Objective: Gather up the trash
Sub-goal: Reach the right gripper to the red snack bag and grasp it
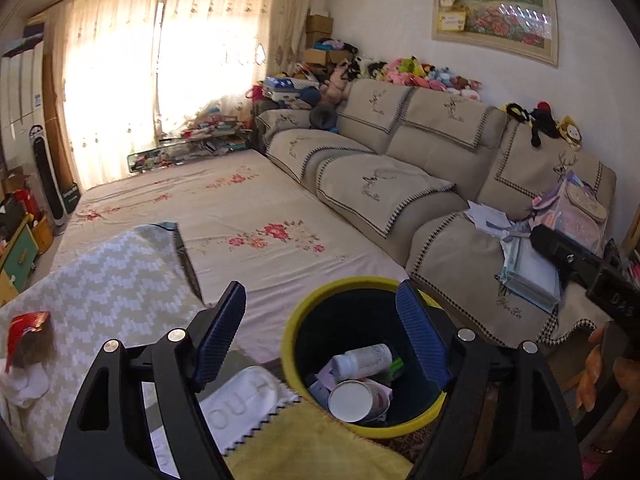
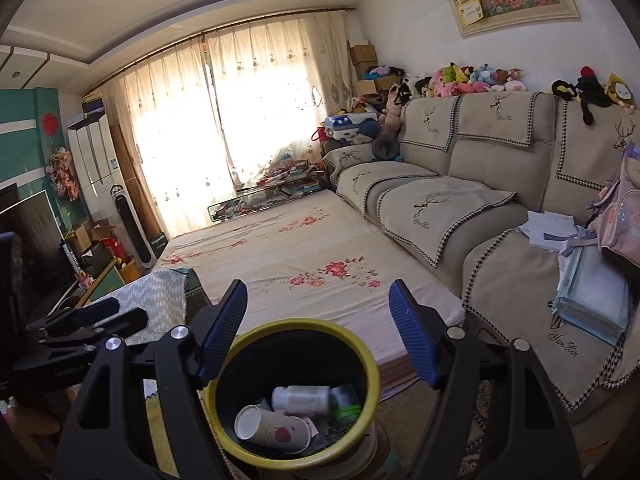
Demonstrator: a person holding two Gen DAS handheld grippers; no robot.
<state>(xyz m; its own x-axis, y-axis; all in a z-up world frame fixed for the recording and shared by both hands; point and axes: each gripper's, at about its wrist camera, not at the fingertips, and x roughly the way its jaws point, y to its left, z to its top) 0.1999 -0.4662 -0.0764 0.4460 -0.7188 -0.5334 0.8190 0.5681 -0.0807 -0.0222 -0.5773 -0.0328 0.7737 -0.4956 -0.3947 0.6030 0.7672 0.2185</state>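
Observation:
A black trash bin with a yellow rim [image 1: 288, 344] stands on the floor between the bed and the sofa. A paper cup [image 1: 352, 400], a white bottle [image 1: 362, 360] and other scraps lie inside. My left gripper [image 1: 320, 296] hangs open over the bin's left side, with nothing between its blue pads. My right gripper [image 2: 318, 290] is open and empty too, above the bin's rim [image 2: 372, 376], where the cup [image 2: 272, 432] and bottle [image 2: 300, 396] show again. A red wrapper [image 1: 28, 328] and a white tissue [image 1: 24, 388] lie on the chevron blanket at far left.
A bed with a floral sheet [image 1: 248, 208] fills the middle. The beige sofa [image 1: 400, 184] on the right carries loose papers [image 1: 488, 216], a folder and a pink backpack [image 1: 576, 212]. A yellow towel [image 1: 304, 448] lies by the bin. A cluttered glass table [image 2: 256, 200] stands under the window.

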